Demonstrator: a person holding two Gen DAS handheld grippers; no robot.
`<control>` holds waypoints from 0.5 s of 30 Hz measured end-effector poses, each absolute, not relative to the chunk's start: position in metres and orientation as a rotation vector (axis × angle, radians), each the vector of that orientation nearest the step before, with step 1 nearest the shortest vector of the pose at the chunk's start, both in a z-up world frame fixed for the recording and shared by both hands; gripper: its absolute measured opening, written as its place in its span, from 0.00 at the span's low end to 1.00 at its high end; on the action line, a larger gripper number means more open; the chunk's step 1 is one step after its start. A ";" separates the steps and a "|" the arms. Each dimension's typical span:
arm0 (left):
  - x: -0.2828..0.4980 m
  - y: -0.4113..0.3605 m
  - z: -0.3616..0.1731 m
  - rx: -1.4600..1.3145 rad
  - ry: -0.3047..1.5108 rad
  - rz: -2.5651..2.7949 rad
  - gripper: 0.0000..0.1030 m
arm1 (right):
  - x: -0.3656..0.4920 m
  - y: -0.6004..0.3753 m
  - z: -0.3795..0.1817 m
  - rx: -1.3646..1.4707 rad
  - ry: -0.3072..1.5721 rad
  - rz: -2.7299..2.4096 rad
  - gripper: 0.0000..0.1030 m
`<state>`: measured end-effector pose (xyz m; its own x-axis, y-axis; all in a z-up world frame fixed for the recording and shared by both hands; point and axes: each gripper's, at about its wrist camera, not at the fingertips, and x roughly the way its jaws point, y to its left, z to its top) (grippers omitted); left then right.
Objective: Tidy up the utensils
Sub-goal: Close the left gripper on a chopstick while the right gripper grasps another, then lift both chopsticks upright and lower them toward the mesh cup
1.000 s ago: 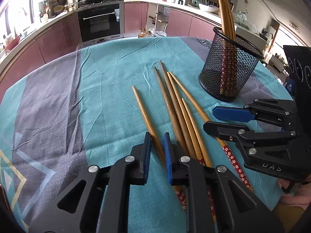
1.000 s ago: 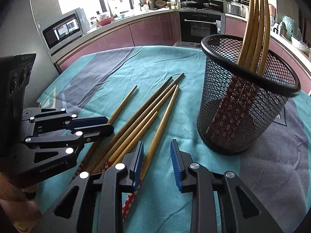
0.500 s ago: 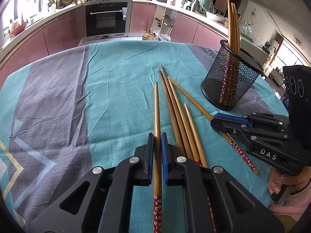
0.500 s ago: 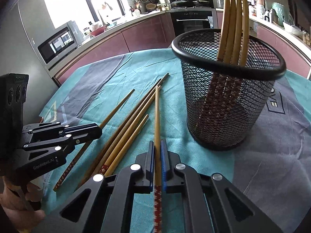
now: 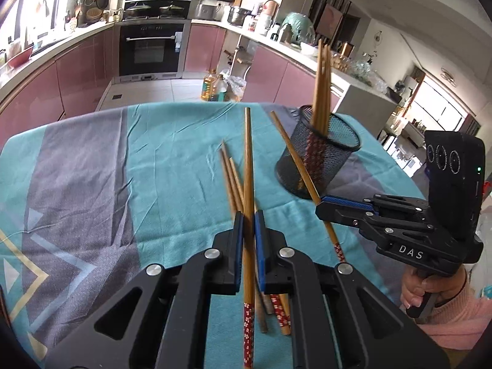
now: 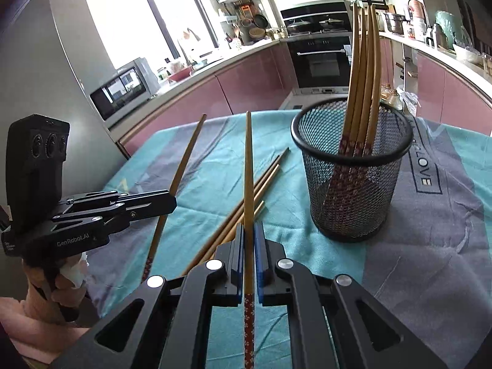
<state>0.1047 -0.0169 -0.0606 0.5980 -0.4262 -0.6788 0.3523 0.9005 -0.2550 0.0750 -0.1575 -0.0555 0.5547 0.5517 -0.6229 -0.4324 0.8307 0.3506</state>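
- On the table, a teal and grey cloth (image 5: 172,153) covers pretty much everything.
- Black mesh cup (image 6: 353,172) stands upright toward the right side, four chopsticks (image 6: 363,61) poking out, patterned ends down.
- Left gripper (image 5: 248,221) is clamped tight on one chopstick (image 5: 247,160), lifted off the cloth, tip pointing away.
- Right gripper (image 6: 249,233), same deal, squeezed shut around its own chopstick (image 6: 248,166), held up in the air just left of the cup.
- Three loose chopsticks (image 6: 261,178) lie bunched on the cloth between the two grippers, below the raised ones.
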 end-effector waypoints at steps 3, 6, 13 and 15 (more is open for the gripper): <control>0.098 -0.016 -0.046 -0.112 0.790 -0.493 0.08 | 0.071 -0.167 -0.046 0.185 0.762 0.594 0.05; 0.093 -0.016 -0.035 -0.127 0.769 -0.522 0.08 | 0.068 -0.176 -0.036 0.198 0.727 0.589 0.05; 0.083 -0.017 -0.008 -0.162 0.706 -0.573 0.07 | 0.064 -0.191 -0.018 0.214 0.656 0.575 0.05; 0.083 -0.021 -0.001 -0.163 0.686 -0.579 0.07 | 0.064 -0.195 -0.014 0.220 0.640 0.573 0.05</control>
<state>0.0831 -0.0205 -0.0012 0.6242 -0.5539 -0.5511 0.4496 0.8314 -0.3265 0.0642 -0.1952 -0.0143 0.6544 0.5670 -0.5003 -0.4350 0.8235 0.3643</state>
